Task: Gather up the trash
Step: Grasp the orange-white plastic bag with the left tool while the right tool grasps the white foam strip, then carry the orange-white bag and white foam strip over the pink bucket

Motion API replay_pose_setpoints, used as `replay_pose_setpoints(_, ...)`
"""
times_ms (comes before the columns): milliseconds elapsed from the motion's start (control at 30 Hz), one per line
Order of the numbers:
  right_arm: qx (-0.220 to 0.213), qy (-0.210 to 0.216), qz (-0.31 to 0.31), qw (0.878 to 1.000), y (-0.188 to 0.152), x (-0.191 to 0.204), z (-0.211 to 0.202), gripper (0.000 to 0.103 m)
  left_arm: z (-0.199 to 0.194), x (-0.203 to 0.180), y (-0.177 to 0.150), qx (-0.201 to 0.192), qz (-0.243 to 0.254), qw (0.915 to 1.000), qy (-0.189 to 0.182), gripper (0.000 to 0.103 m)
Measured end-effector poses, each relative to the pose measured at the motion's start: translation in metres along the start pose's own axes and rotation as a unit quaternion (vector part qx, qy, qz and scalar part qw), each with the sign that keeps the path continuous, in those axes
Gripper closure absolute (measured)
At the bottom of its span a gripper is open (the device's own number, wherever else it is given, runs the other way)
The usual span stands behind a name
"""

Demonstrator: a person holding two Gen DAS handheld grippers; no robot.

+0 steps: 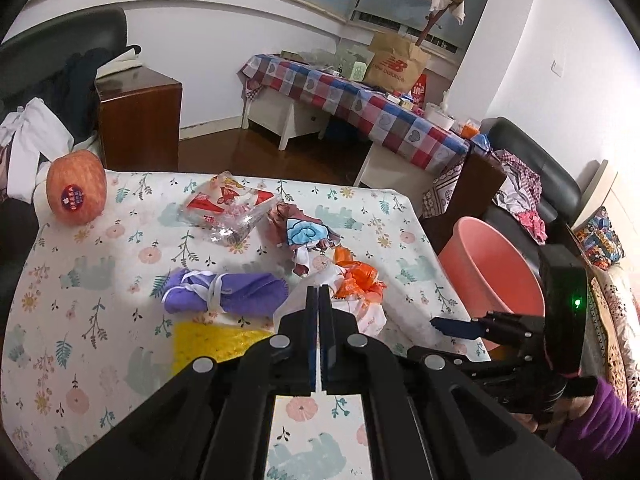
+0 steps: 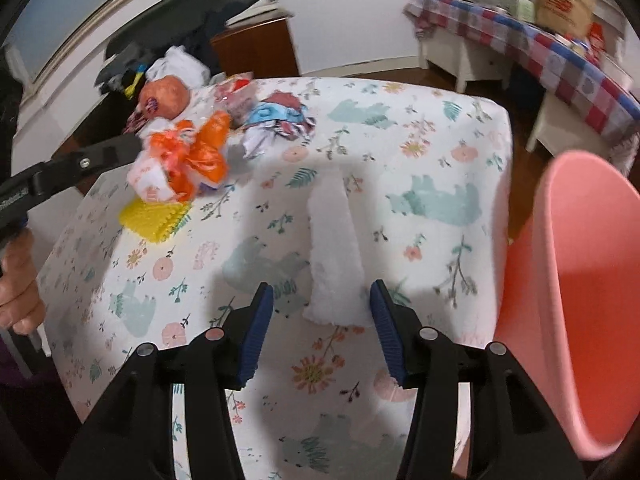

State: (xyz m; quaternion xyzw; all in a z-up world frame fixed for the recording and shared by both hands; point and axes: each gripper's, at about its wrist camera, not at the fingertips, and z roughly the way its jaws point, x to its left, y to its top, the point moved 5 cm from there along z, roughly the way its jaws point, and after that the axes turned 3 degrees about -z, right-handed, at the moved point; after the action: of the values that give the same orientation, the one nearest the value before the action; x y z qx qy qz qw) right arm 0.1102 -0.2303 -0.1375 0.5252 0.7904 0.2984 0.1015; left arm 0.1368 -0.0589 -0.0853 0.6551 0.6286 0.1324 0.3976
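The left gripper (image 1: 319,292) is clamped on the orange-and-white wrapper (image 2: 180,164), apparently lifted, at the right view's upper left. The right gripper (image 2: 322,300) gapes around a white tissue (image 2: 336,256) at lower centre; the pink bin (image 2: 580,320) stands right.

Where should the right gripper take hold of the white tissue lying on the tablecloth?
Probably from above, across the near end of the white tissue. It lies flat as a long narrow strip, its near end between the open fingers of the right gripper, so closing across the width should pinch it.
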Motion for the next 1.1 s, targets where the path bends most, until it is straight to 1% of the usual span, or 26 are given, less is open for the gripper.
replay_pose_setpoints(33,-0.008,-0.011,0.01,1.0,-0.001,-0.002,-0.001,0.056,-0.001,0.0,0.0,-0.001,-0.001,1.0,0.001,0.103)
replay_pose_setpoints(67,-0.011,-0.021,0.017,1.0,-0.002,-0.005,-0.002,0.066,-0.002,0.0,0.0,-0.001,-0.002,1.0,0.002,0.103)
replay_pose_setpoints(100,-0.015,-0.022,0.029,0.999,-0.002,-0.007,-0.003,0.07,-0.002,0.0,0.0,-0.001,-0.003,1.0,0.002,0.103)
replay_pose_setpoints(233,-0.032,-0.022,0.049,0.998,-0.005,-0.01,-0.01,0.07,-0.005,-0.001,0.0,0.001,-0.005,1.0,0.003,0.103)
replay_pose_setpoints(300,-0.055,-0.011,0.057,0.997,-0.005,-0.008,-0.024,0.071,-0.005,-0.001,0.0,-0.001,-0.005,1.0,0.002,0.103)
replay_pose_setpoints(600,-0.103,0.014,0.075,0.992,-0.014,0.004,-0.066,0.071,-0.015,-0.01,0.0,-0.008,0.0,1.0,0.002,0.103)
replay_pose_setpoints(733,-0.12,0.007,0.085,0.989,-0.02,0.0,-0.081,0.071,-0.021,-0.022,0.001,-0.013,0.009,0.9999,0.0,0.103)
replay_pose_setpoints(867,-0.141,-0.01,0.107,0.984,-0.027,-0.014,-0.098,0.071,-0.025,-0.037,0.002,-0.016,0.02,0.9997,-0.006,0.103)
replay_pose_setpoints(1100,-0.159,-0.038,0.139,0.977,-0.042,-0.041,-0.118,0.071,-0.023,-0.065,0.002,-0.016,0.044,0.9986,-0.024,0.103)
